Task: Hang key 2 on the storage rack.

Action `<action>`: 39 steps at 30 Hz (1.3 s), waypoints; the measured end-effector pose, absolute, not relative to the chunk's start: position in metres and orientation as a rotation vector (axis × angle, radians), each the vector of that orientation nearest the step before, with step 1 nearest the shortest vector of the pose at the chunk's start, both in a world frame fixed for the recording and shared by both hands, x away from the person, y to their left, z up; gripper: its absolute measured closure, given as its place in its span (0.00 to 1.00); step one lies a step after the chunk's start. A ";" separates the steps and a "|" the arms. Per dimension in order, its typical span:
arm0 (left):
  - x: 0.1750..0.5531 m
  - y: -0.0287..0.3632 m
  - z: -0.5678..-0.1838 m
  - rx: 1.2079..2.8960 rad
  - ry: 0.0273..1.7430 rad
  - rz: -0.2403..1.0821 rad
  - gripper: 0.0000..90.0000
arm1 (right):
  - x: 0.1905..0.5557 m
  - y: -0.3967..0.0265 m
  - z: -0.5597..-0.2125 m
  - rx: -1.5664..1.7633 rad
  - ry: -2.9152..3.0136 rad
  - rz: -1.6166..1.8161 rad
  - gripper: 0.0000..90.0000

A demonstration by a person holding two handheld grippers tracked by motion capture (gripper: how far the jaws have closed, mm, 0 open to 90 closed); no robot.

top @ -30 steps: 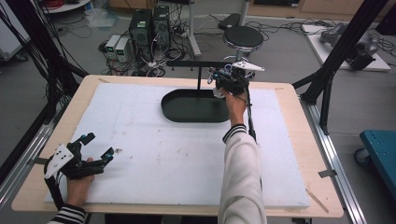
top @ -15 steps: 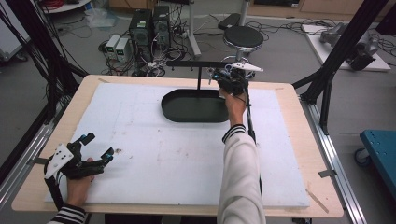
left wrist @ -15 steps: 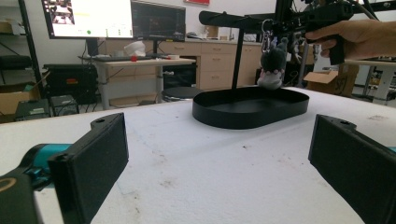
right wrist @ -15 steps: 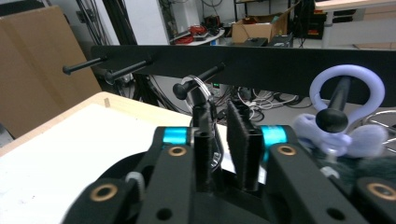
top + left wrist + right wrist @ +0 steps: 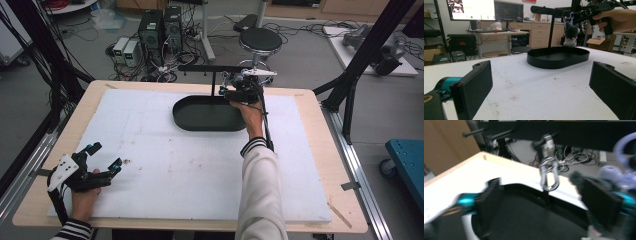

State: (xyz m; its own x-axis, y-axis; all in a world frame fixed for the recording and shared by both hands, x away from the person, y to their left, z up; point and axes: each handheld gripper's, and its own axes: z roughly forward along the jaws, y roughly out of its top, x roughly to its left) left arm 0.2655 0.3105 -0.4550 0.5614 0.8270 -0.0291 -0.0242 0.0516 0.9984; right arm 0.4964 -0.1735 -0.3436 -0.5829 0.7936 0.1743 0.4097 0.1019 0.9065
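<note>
Currently we hold R gripper (image 5: 239, 90) at upper centre by rack (image 5: 215, 68), jaws spread; plush keychain (image 5: 570, 35) hangs over tray (image 5: 207, 114). L gripper (image 5: 102, 159) idle lower left, spread. Next, probably: pinch keychain, unhook.

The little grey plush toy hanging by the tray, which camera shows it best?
The left gripper view: the plush toy hangs in focus over the black tray's far rim. The right gripper view shows it blurred behind a jaw; in the high view I cannot make it out by the right gripper.
</note>
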 end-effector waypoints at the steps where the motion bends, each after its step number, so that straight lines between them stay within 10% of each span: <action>1: 0.266 0.311 -0.455 1.377 0.756 0.751 0.06 | 0.495 -0.171 -0.343 1.175 2.051 1.474 0.09; 20: 0.266 0.310 -0.455 1.383 0.758 0.753 0.06 | 0.377 -0.224 -0.340 0.880 1.944 1.575 0.01; 39: 0.265 0.309 -0.455 1.380 0.746 0.766 0.06 | 0.270 -0.277 -0.434 0.856 1.701 1.600 0.01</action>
